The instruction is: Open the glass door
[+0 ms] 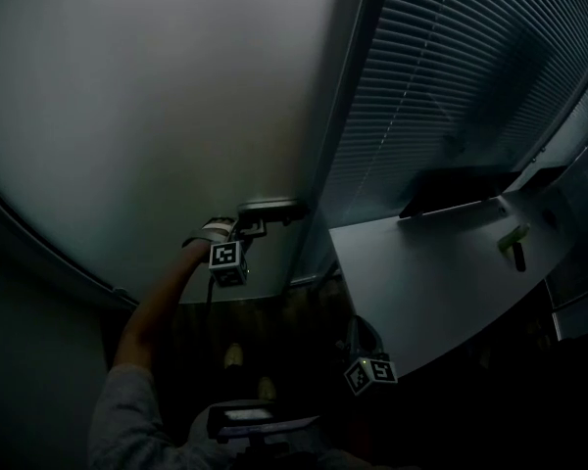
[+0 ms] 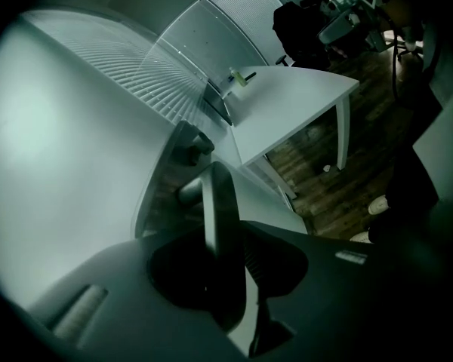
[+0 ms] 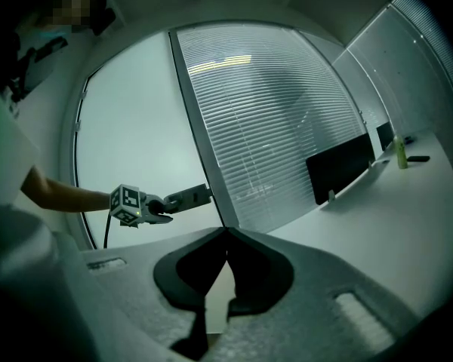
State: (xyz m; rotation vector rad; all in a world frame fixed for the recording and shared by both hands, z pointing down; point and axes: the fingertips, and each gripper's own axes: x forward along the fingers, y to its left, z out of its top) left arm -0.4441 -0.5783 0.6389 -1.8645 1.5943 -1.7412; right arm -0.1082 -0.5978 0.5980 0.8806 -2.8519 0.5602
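The frosted glass door [image 1: 157, 116] fills the left of the head view, and its grey lever handle [image 1: 272, 208] sticks out near the door frame [image 1: 338, 116]. My left gripper [image 1: 250, 227] reaches up to that handle, marker cube below it. In the left gripper view the handle [image 2: 217, 202] runs between the jaws of the left gripper [image 2: 228, 241], which are shut on it. The right gripper view shows the left gripper [image 3: 162, 206] clamped on the free end of the handle [image 3: 187, 197]. My right gripper [image 3: 226, 236] hangs low beside the desk, shut and holding nothing.
A glass partition with slatted blinds [image 1: 451, 67] stands right of the door frame. A white desk [image 1: 441, 272] juts out at the right, carrying a dark monitor [image 1: 456, 189] and a small green bottle [image 1: 514, 235]. The person's shoes [image 1: 233, 355] stand on a dark wooden floor.
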